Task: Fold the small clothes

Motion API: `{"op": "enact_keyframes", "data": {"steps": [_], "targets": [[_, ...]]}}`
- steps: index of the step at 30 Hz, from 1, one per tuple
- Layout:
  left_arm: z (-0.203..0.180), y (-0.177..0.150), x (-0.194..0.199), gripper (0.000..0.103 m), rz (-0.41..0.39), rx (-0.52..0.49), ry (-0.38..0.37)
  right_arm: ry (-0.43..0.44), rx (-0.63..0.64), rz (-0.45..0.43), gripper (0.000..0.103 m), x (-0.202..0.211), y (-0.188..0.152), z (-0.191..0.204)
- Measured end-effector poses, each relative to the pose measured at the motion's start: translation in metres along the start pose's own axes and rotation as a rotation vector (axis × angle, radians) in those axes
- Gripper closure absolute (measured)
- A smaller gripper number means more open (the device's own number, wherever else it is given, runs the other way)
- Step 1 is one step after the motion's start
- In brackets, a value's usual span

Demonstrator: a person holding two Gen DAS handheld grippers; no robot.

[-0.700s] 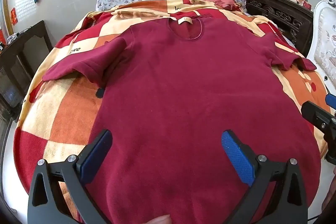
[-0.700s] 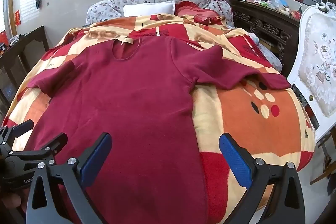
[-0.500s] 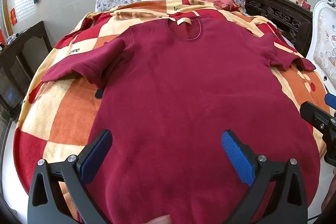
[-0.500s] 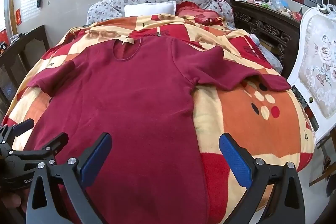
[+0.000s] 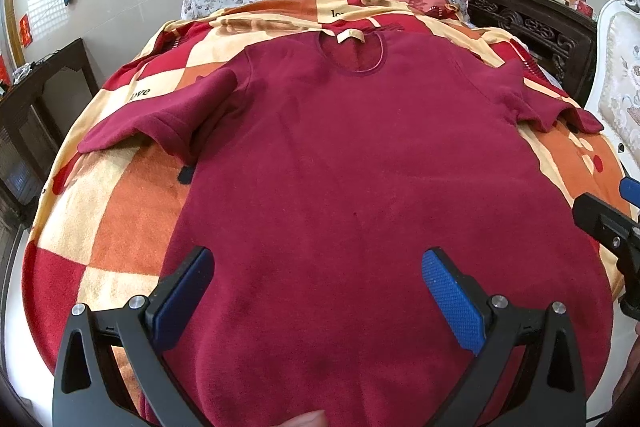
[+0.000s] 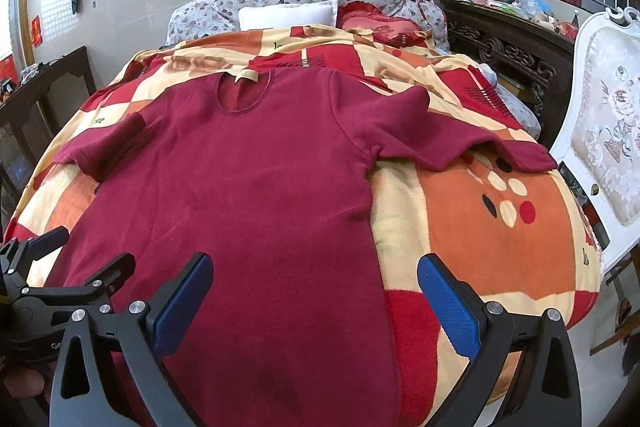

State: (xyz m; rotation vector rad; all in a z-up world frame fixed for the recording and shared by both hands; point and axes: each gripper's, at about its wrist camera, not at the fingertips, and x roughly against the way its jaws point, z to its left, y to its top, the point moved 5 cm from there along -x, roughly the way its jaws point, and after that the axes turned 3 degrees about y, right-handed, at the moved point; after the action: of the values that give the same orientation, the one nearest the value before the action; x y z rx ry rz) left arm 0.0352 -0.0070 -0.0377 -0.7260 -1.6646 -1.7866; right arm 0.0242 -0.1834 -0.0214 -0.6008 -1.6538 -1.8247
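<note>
Both claws, left gripper [image 5: 316, 291] and right gripper [image 6: 314, 293], gape wide and empty at frame bottom, so grabbing the dark-red short-sleeved fleece shirt [image 5: 360, 187] could easily snag the checkered orange-red blanket [image 6: 480, 227] too.

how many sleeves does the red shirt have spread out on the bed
2. The left sleeve lies out over the checked blanket near the "love" print; the right sleeve reaches toward the white chair. Neither is folded in.

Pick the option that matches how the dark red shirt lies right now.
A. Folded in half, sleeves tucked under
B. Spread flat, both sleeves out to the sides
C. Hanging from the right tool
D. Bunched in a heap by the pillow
B: the dark red shirt lies spread flat on the checked blanket, sleeves out, with both tools open and holding nothing.
</note>
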Motion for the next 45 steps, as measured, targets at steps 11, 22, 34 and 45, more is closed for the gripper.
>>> {"op": "enact_keyframes", "data": {"steps": [11,22,34,45], "targets": [[0.003,-0.008,-0.012,0.000,0.020,-0.087,0.095,0.010,0.004,0.006,0.000,-0.005,-0.001,0.003],[0.002,-0.008,-0.014,0.000,0.018,-0.045,0.056,0.014,0.006,0.004,0.000,-0.007,0.003,0.001],[0.009,-0.009,-0.024,0.000,0.053,-0.020,0.044,0.019,0.039,-0.004,0.000,-0.014,0.017,0.012],[0.022,0.022,-0.032,0.000,0.002,-0.005,0.057,0.012,0.056,-0.018,0.000,-0.028,0.036,0.012]]}}
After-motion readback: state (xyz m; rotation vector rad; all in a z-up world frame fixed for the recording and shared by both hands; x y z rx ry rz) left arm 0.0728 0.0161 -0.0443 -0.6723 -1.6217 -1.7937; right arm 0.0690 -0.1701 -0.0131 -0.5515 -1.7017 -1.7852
